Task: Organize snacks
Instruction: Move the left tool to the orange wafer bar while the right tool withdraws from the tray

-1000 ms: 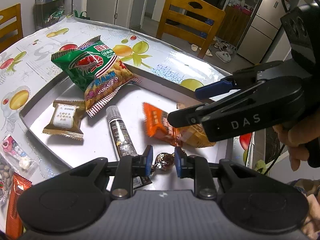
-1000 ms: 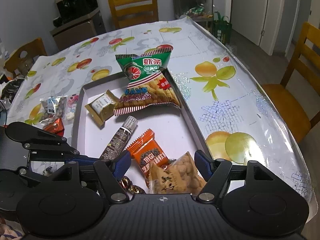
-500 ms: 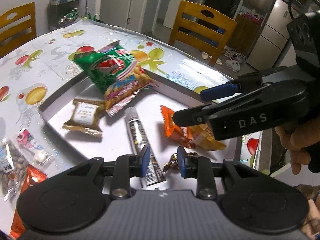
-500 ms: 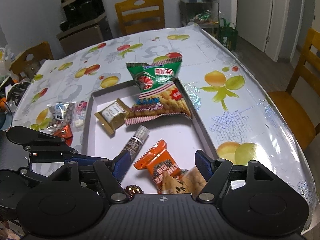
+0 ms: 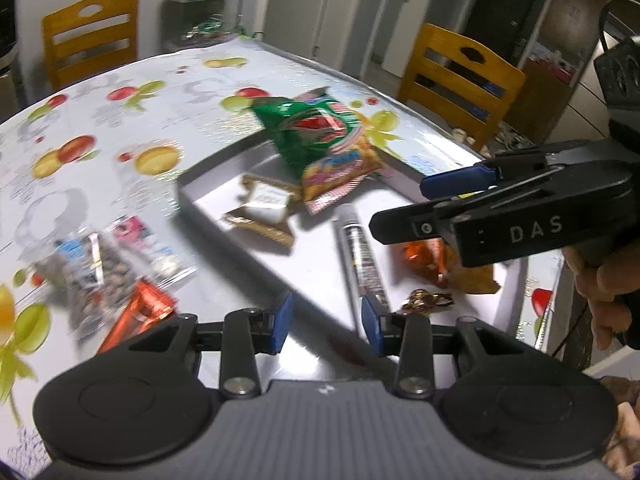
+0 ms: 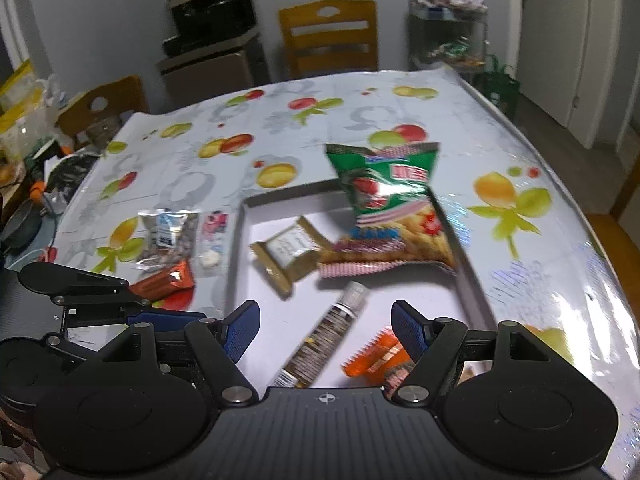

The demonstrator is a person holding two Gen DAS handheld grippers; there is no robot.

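Note:
A white tray [image 5: 224,216] [image 6: 472,284] on the table holds a green prawn-cracker bag [image 5: 320,140] [image 6: 392,200], a gold biscuit pack [image 5: 264,208] [image 6: 288,252], a grey tube [image 5: 360,256] [image 6: 328,336], an orange packet [image 5: 424,256] [image 6: 380,356] and a foil-wrapped candy [image 5: 428,300]. My left gripper [image 5: 326,322] is open and empty above the tray's near edge, the candy just right of it. My right gripper [image 6: 324,330] is open and empty over the tube, and shows in the left wrist view [image 5: 424,208].
Outside the tray to its left lie a clear bag of nuts [image 5: 96,272] [image 6: 168,236], a pink candy pack [image 5: 140,236] [image 6: 214,236] and a red-orange packet [image 5: 140,312] [image 6: 164,284]. Wooden chairs [image 5: 460,76] [image 6: 328,36] stand around the table.
My left gripper opened, let go of the foil candy in the tray and drew back and left. My right gripper pulled back and rose, staying open.

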